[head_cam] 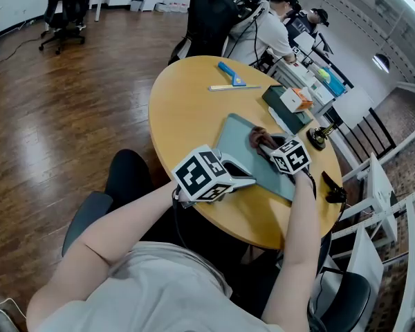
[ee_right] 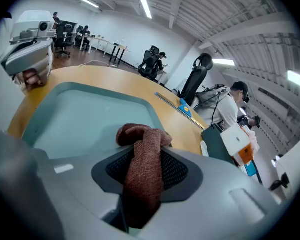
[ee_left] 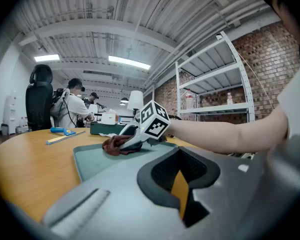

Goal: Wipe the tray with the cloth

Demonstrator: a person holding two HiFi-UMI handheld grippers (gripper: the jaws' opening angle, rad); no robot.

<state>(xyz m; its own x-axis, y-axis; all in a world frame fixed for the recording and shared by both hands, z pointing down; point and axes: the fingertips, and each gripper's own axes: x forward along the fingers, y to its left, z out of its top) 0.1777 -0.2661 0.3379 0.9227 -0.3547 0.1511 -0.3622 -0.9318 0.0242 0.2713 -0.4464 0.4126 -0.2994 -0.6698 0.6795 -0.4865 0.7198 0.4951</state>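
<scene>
**Head view, read left to right.** A chair (head_cam: 63,9) stands far left on the wood floor (head_cam: 48,116). The round table (head_cam: 183,113) fills the middle, and a person's bare forearms reach over its near edge.

The left gripper (head_cam: 245,179) lies nearly level at the near-left edge of the tray (head_cam: 235,135), with its marker cube toward the person. In the left gripper view its jaws are drawn together to a thin slit that shows only table colour. Nothing is gripped between them.

The tray is grey-green with a shallow rim and lies flat on the near-right part of the table. The cloth (head_cam: 257,138) is reddish-brown and bunched, and rests on the tray floor near the far-right rim.

The right gripper (head_cam: 265,146) slopes down onto the cloth from the right. In the right gripper view its jaws are clamped on the cloth. The cloth runs between them as a twisted strand and ends in a wad that touches the tray. The two grippers are near each other but apart, with bare tray between them.

Beyond the tray lie a ruler (head_cam: 234,87) and, just past it, a blue tool (head_cam: 229,73). To their right a white-and-orange box (head_cam: 296,99) sits on a dark green case (head_cam: 280,109) at the table's right edge. Far right, two people (head_cam: 270,30) are at desks.
</scene>
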